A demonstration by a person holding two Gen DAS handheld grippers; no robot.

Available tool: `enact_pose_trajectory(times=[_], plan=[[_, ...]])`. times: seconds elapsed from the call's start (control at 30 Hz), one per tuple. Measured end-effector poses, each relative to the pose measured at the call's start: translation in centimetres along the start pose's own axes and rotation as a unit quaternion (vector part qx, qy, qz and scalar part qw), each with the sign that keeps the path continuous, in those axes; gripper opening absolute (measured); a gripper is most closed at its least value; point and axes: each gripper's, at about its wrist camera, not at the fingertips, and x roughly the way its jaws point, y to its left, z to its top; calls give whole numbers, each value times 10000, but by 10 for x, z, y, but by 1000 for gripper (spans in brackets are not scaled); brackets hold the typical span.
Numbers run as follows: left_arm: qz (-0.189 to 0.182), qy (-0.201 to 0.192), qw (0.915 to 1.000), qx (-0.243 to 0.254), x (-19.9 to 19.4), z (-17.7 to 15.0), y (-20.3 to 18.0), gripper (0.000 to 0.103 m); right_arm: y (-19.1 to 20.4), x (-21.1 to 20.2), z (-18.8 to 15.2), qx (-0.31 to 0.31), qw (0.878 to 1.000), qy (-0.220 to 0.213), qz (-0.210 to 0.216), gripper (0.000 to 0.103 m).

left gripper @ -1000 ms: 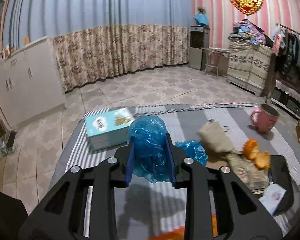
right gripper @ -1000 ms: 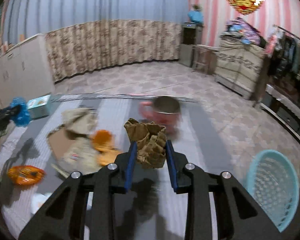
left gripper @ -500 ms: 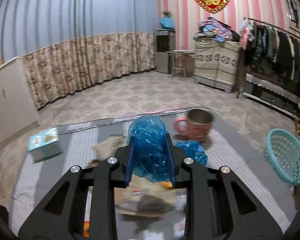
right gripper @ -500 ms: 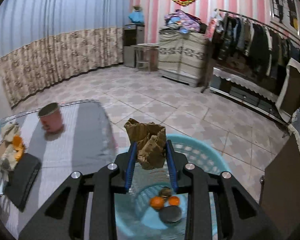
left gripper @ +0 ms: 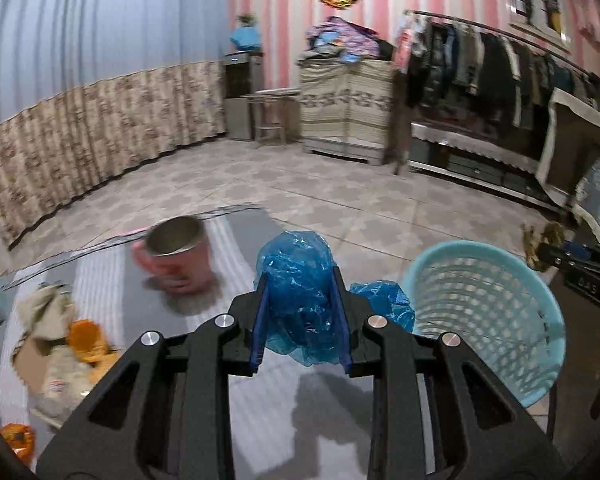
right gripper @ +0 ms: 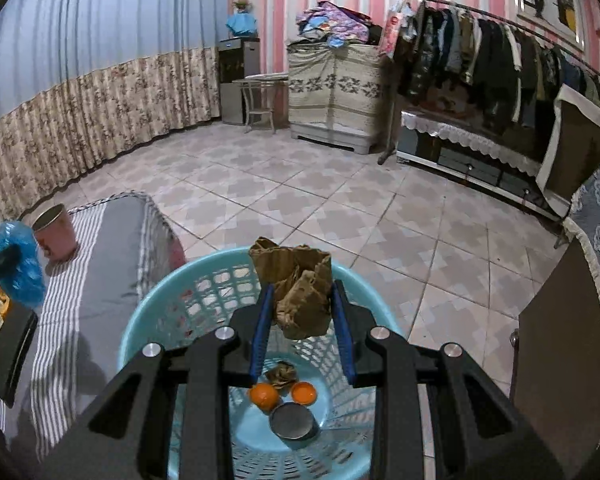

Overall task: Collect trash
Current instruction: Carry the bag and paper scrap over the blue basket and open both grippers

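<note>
My left gripper (left gripper: 300,296) is shut on a crumpled blue plastic bag (left gripper: 296,276), over the striped table's right end, left of the light blue basket (left gripper: 488,308). A loose lobe of the bag (left gripper: 384,304) hangs to the right. My right gripper (right gripper: 302,308) is shut on a crumpled piece of brown cardboard (right gripper: 300,288), directly above the open basket (right gripper: 196,296). Inside the basket lie orange peels (right gripper: 264,396), a brown scrap (right gripper: 282,374) and a round metal lid (right gripper: 294,422). The right gripper with its cardboard (left gripper: 540,240) shows at the right edge of the left wrist view.
A pink cup (left gripper: 178,256) stands on the striped table (left gripper: 236,256). Paper scraps and orange peels (left gripper: 68,344) lie at the table's left. A dark flat object (right gripper: 8,356) rests on the table. A wooden cabinet (right gripper: 560,352) stands right of the basket. Tiled floor (right gripper: 340,200) stretches beyond.
Both grippers have swung right along the table. The right one moved from over the table to above the basket. The left one now faces the cup and basket. Both loads stay held.
</note>
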Motion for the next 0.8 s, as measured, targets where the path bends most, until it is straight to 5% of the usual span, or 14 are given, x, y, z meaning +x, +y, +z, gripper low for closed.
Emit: enact_pose_trajectory(times=[0.33, 0.47, 0.67, 0.8], plan=[[-654, 307, 9970, 267, 36, 3, -79, 31, -42, 4, -9, 598, 9981, 95, -70, 30], [-668, 301, 9967, 340, 40, 6, -86, 57, -43, 7, -12, 566, 9983, 121, -54, 30], [-397, 68, 9988, 267, 28, 15, -71, 79, -29, 14, -14, 386, 9989, 259, -23, 30], [-230, -62, 9996, 170, 15, 18, -51, 84, -18, 16, -15, 320, 9988, 345, 113, 31]])
